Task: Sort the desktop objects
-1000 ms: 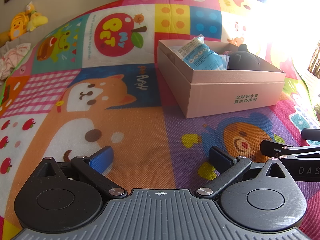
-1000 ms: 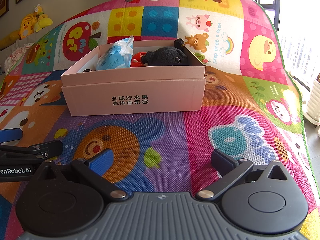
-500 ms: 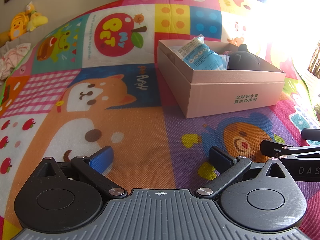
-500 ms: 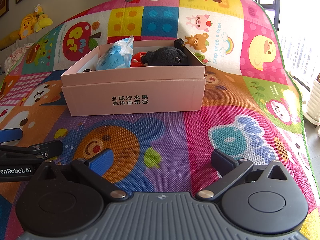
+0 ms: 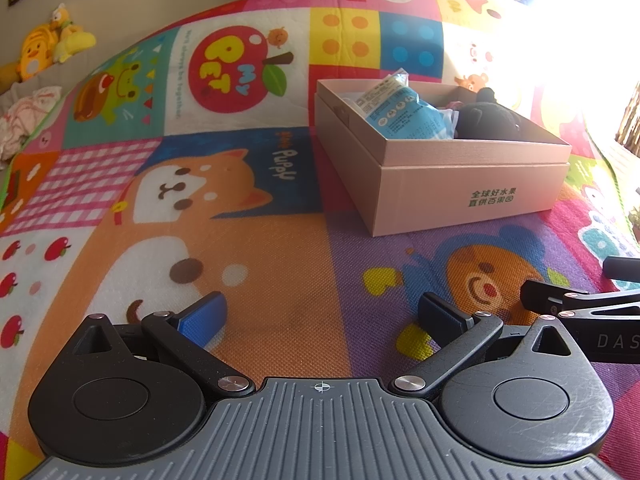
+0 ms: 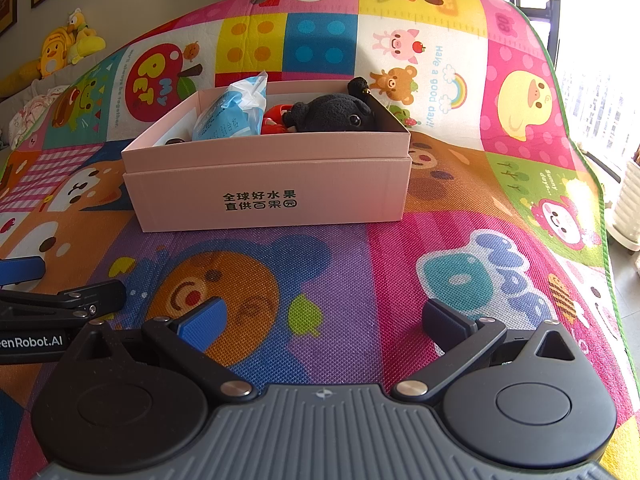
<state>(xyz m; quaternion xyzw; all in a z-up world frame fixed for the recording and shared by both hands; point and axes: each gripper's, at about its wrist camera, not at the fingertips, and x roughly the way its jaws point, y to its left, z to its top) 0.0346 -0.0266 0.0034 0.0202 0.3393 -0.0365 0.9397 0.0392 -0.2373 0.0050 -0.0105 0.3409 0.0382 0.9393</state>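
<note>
A pink cardboard box (image 6: pixel 272 196) stands on the colourful play mat, also in the left wrist view (image 5: pixel 460 188). In it lie a blue and white plastic packet (image 6: pixel 236 114), a black plush toy (image 6: pixel 336 112) and a red object (image 6: pixel 276 118), partly hidden. The packet (image 5: pixel 404 114) and plush toy (image 5: pixel 488 120) also show in the left wrist view. My left gripper (image 5: pixel 320 316) is open and empty, low over the mat, in front of and left of the box. My right gripper (image 6: pixel 320 320) is open and empty, in front of the box.
The play mat (image 6: pixel 460 280) covers the surface; its right edge drops off at a green border (image 6: pixel 600 216). Yellow plush toys (image 5: pixel 44 48) and a bundle of cloth (image 5: pixel 24 116) lie beyond the mat's far left. Each gripper's side shows in the other's view.
</note>
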